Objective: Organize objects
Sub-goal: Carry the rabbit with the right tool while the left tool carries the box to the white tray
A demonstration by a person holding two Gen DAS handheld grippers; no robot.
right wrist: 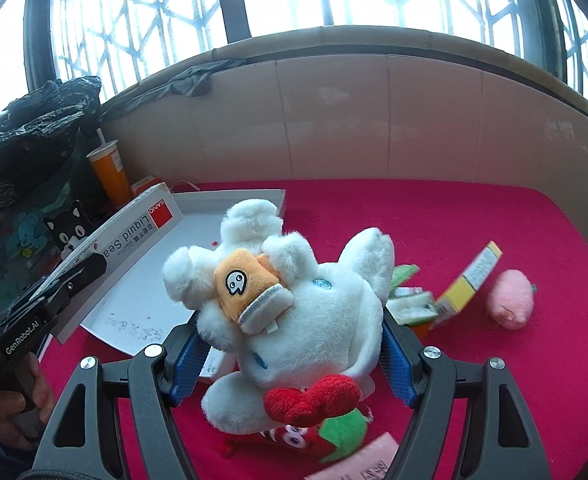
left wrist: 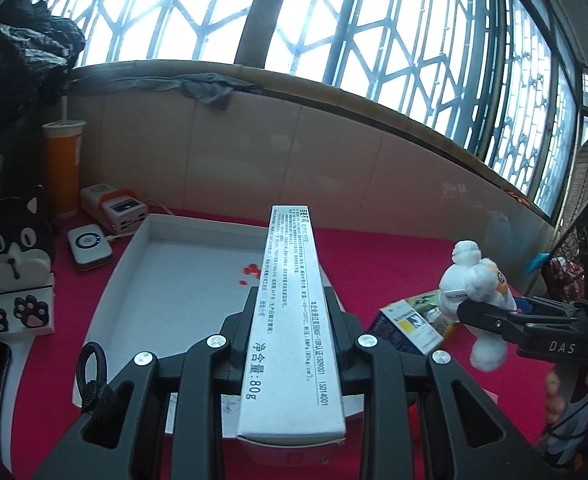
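We see the left gripper [left wrist: 290, 320] clamped narrow on a long white Liquid Sealant box [left wrist: 292, 320], held out over the white tray [left wrist: 142, 272] on the red tablecloth [left wrist: 394, 256]. The right gripper [right wrist: 290, 344] stands wide, its blue pads [right wrist: 398, 364] pressed on a white plush toy [right wrist: 294, 304] with an orange pouch, above the cloth. Small yellow box [right wrist: 470, 284] and pink plush [right wrist: 510, 300] lie to its right; red plush [right wrist: 314, 396] lies below it.

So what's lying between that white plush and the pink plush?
In the right wrist view, green packets and a tilted yellow box lie between the white plush and pink plush.
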